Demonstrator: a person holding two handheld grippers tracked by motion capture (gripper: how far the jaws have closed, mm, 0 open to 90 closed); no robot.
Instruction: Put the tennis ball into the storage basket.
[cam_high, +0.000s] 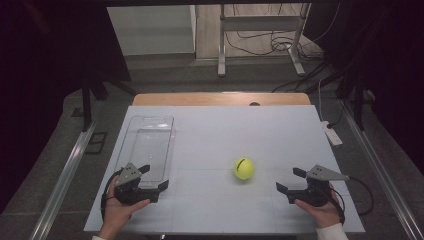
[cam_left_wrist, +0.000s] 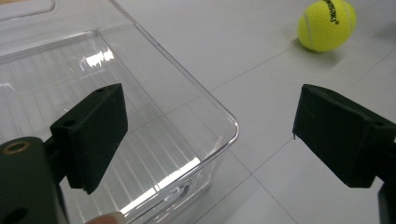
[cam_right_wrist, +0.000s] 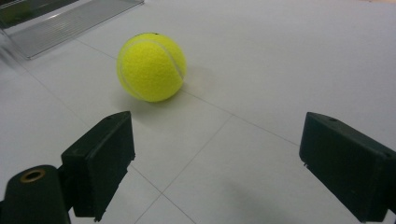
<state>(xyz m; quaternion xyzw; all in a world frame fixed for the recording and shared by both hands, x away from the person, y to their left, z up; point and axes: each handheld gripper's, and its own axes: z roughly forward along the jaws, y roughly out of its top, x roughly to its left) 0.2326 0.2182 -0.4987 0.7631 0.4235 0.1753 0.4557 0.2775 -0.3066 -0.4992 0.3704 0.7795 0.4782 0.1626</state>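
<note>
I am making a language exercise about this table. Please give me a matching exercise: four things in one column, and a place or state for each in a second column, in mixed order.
Things:
1. tennis ball
2. clear tray
3. left claw
4. right claw

Places or states:
A. open, at the tray's near corner
B. empty, on the table's left side
C. open, right of the ball
D. loose on the table, between both claws

Pairs: 1-D, 2-B, 3-A, 4-C
</note>
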